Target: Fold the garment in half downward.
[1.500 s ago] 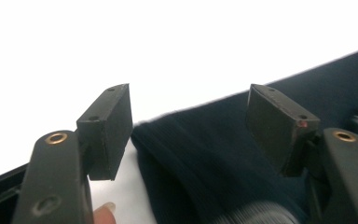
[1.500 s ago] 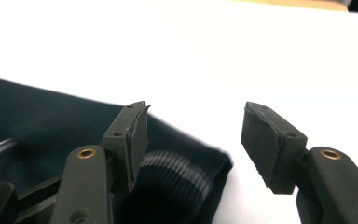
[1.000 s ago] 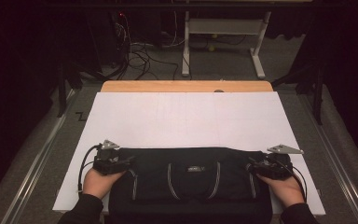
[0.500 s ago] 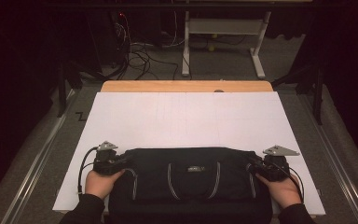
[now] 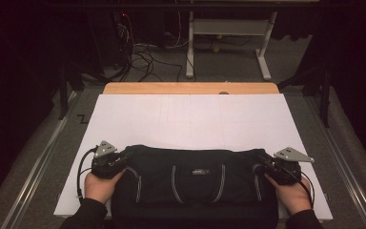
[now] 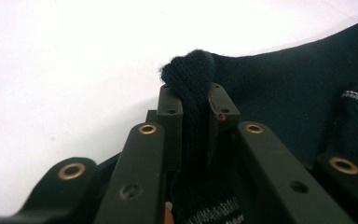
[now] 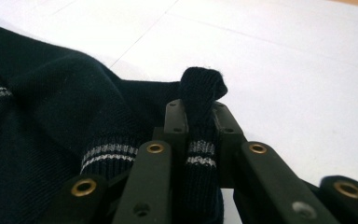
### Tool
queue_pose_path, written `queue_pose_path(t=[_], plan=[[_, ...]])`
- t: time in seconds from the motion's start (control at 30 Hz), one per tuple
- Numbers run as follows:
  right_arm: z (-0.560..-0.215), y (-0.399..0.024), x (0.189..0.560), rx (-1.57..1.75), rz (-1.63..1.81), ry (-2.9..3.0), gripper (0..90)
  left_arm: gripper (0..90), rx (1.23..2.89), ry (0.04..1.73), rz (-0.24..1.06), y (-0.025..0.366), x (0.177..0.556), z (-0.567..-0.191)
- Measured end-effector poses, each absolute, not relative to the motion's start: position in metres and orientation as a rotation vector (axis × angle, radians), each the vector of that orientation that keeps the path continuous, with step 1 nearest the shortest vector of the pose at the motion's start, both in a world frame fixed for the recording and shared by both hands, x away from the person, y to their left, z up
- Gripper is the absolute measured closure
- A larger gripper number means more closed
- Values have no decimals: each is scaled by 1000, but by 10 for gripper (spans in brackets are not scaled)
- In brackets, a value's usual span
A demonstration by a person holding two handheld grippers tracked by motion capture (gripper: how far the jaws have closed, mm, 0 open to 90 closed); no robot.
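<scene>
A dark navy knitted garment (image 5: pixel 195 179) with pale striped trim lies spread along the near edge of the white table (image 5: pixel 190 119). My left gripper (image 5: pixel 123 160) sits at its upper left corner. In the left gripper view the jaws (image 6: pixel 196 100) have just been closing and now pinch a bunched fold of the navy fabric (image 6: pixel 284 93). My right gripper (image 5: pixel 261 167) sits at the upper right corner. In the right gripper view it (image 7: pixel 198 116) is shut on a fold of the garment (image 7: pixel 51 102) with a striped cuff.
White sheet covers the table beyond the garment, with a wooden strip (image 5: pixel 190 88) at its far edge. Behind the table, cables (image 5: pixel 138 52) lie on the floor beside a white stand (image 5: pixel 228 28). Metal rails (image 5: pixel 33 171) run along both sides.
Both hands have stayed at the garment's ends. The grippers have pressed slightly inward against its upper corners, and the garment has not shifted on the table.
</scene>
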State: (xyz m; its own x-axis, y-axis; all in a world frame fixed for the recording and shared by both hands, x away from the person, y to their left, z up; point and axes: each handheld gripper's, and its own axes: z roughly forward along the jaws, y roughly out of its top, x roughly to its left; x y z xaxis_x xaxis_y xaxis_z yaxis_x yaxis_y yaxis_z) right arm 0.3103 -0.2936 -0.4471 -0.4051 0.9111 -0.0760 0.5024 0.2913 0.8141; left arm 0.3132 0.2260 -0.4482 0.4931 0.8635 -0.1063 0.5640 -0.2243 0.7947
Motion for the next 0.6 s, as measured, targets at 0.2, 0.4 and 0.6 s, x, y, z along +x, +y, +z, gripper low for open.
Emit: queue_pose_path(t=[0.2,0.4,0.6], plan=[[-442,-294,316,1252,986,1996,812,748,1899,1185,491,225,315,-444],[-433,-292,321,1214,985,1970,814,749,1889,1193,510,226,320,-443],[-427,-290,328,1200,972,1937,816,749,1880,1202,519,226,326,-444]])
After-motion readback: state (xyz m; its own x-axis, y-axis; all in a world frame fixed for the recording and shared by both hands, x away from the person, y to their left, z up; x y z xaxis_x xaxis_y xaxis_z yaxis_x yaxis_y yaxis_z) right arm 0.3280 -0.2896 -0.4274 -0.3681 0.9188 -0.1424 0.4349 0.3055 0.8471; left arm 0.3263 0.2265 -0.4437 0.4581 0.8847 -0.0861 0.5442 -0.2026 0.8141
